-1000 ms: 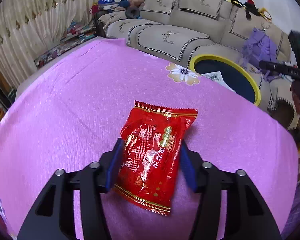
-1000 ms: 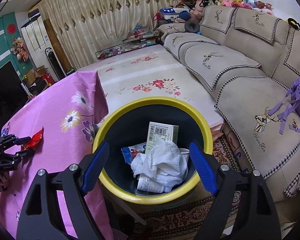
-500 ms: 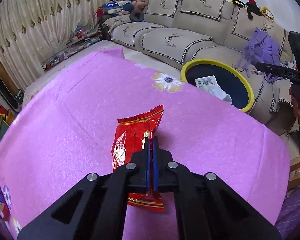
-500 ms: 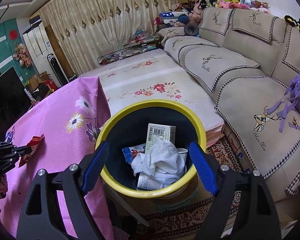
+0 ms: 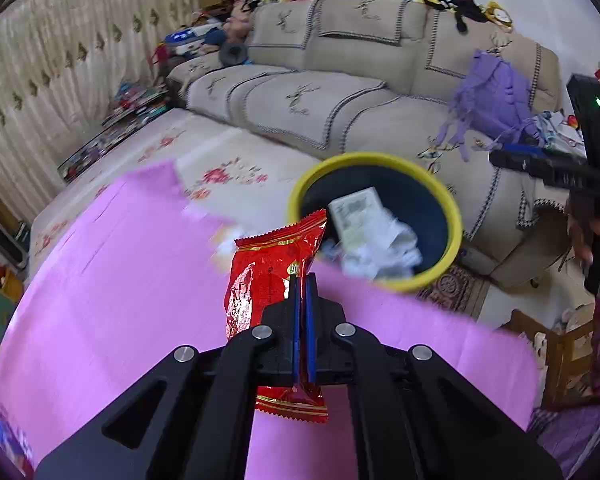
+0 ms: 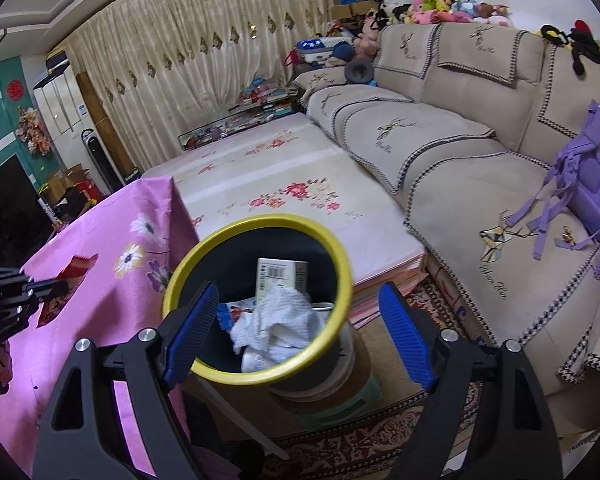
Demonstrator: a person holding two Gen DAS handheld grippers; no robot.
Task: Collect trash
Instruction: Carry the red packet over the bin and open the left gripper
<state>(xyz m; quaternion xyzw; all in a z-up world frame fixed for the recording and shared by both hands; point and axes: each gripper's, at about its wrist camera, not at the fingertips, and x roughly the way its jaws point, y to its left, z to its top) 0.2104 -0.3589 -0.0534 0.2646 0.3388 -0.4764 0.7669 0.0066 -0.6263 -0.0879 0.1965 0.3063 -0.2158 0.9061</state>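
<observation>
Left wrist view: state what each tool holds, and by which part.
The left tool pinches the red snack packet along its right edge. The right tool is open, holding nothing.

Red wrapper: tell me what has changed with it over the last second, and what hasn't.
The left gripper, open around the red wrapper a second ago, has shut on it and carried it off the pink tablecloth toward the yellow-rimmed bin, which now looms closer in the left wrist view. Unchanged: the right gripper stays open and empty by the bin, with the white cloth and box inside.
</observation>
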